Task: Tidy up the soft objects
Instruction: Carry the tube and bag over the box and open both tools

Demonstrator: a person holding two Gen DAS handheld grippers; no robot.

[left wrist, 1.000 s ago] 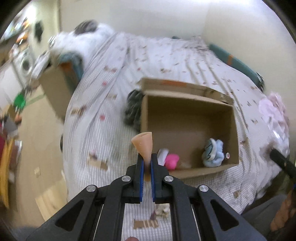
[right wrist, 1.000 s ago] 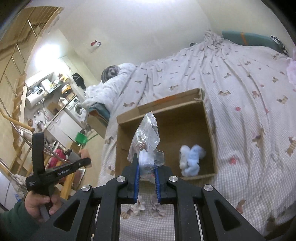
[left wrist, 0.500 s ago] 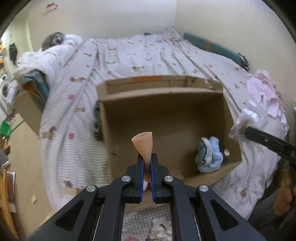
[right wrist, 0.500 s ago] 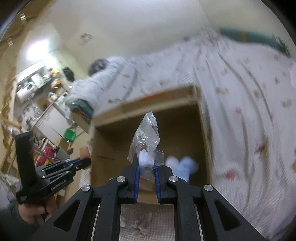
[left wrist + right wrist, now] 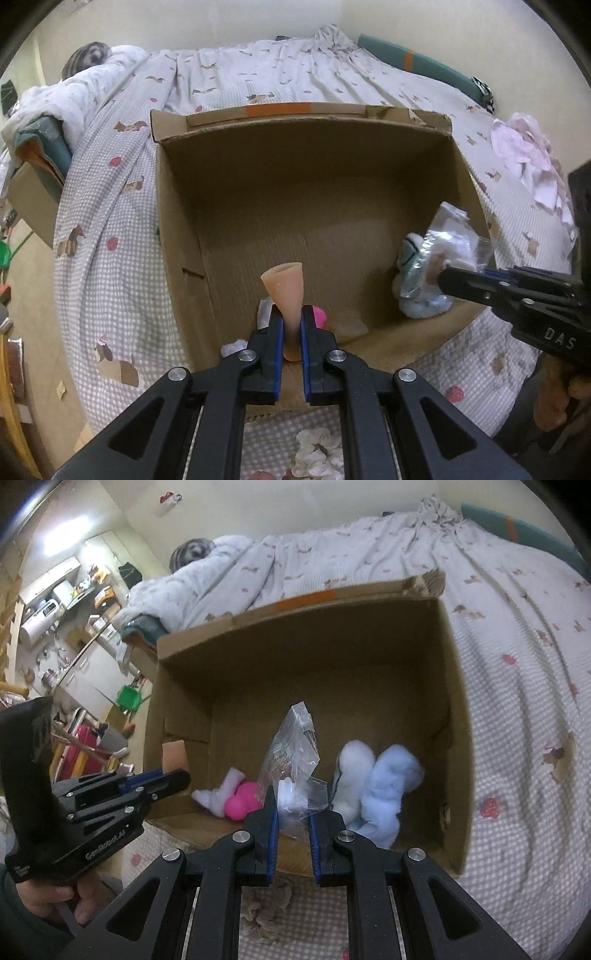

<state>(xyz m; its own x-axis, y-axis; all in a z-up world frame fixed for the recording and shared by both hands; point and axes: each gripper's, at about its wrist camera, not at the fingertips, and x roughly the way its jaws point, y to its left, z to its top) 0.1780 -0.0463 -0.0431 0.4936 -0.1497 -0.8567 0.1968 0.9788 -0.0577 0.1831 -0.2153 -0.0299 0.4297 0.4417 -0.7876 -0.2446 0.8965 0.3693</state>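
Observation:
An open cardboard box [image 5: 173, 206] lies on the bed; it also shows in the right wrist view [image 5: 458, 775]. My left gripper [image 5: 291, 325] is shut on a soft peach cone-shaped piece [image 5: 286, 291] over the box's near edge. My right gripper [image 5: 291, 808] holds a clear plastic bag with white stuffing [image 5: 291, 760], its jaws slightly parted around it, over the box's near side; the bag also shows in the left wrist view [image 5: 443, 251]. Inside the box lie a white-and-blue plush [image 5: 376, 786] and a pink and white toy [image 5: 236, 797].
The bed has a grey checked cover [image 5: 110, 258] with a rumpled white duvet [image 5: 74, 96] at its far left. A pile of pink cloth [image 5: 528, 162] lies right of the box. White fluffy pieces [image 5: 314, 454] lie on the cover below my left gripper. A second box [image 5: 33, 206] stands beside the bed.
Both grippers have moved closer to the box and now hang over its near edge. The right gripper's jaws have parted a little around the bag.

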